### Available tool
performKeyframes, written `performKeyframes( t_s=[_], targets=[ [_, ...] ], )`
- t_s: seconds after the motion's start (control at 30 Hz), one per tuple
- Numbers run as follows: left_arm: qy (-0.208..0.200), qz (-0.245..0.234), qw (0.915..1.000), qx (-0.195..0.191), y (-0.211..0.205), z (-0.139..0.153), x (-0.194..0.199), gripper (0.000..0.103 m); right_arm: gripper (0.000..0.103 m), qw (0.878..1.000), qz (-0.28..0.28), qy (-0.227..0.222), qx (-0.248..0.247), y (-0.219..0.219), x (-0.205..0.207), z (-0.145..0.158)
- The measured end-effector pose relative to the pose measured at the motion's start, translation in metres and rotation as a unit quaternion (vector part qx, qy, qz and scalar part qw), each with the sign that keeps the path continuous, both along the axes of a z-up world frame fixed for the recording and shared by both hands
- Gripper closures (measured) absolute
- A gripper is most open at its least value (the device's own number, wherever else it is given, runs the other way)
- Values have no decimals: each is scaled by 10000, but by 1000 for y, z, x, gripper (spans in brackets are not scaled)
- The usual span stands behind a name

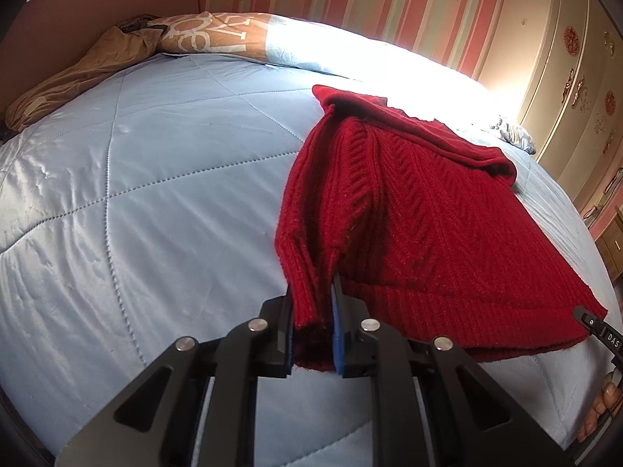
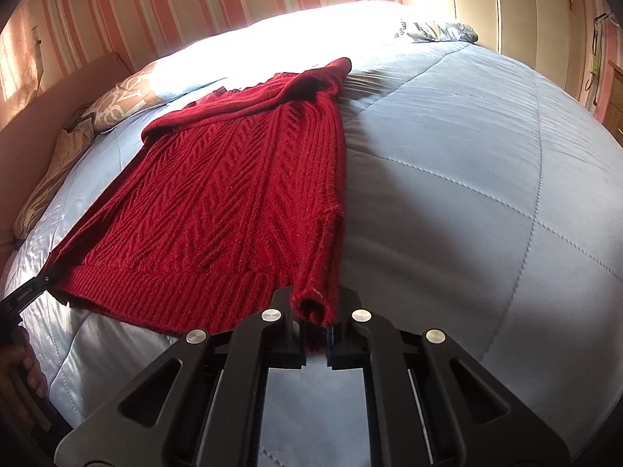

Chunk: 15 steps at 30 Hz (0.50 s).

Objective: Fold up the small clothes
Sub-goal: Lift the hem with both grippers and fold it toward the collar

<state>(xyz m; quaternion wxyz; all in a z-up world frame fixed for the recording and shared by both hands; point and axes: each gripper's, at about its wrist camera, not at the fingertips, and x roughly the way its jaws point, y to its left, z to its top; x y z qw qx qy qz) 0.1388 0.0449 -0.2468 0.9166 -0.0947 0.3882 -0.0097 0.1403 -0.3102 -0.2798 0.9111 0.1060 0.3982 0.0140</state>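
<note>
A red cable-knit sweater [image 1: 420,210] lies on the light blue quilt [image 1: 155,179], collar at the far end and both sleeves laid inward along its sides. My left gripper [image 1: 313,311] is shut on the left sleeve cuff [image 1: 307,303] together with the hem corner under it. In the right wrist view the sweater [image 2: 218,194] runs away from me, and my right gripper [image 2: 316,311] is shut on the right sleeve cuff [image 2: 315,303] and the hem there. The ribbed hem [image 2: 163,292] hangs slightly raised between the two grippers.
A patterned pillow [image 1: 210,35] and a tan crumpled cloth [image 1: 78,74] lie at the head of the bed. A small patterned cloth [image 2: 436,31] sits at the far edge. A cream wardrobe [image 1: 576,78] stands beside the bed. A person's fingers [image 2: 23,366] show at the left edge.
</note>
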Motion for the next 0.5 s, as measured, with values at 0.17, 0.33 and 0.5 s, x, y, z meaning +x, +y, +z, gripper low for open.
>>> performKeyframes(
  t_s=[0.17, 0.33, 0.5],
  targets=[
    [151, -86, 9998, 66, 4, 9, -34, 88, 97, 10000, 39, 70, 29, -4, -34, 11],
    [232, -37, 9996, 152, 6, 17, -78, 88, 97, 9998, 155, 53, -137, 1, -82, 20],
    [128, -114, 9989, 432, 2, 24, -121, 88, 97, 9994, 189, -85, -286, 7, -123, 28]
  ],
)
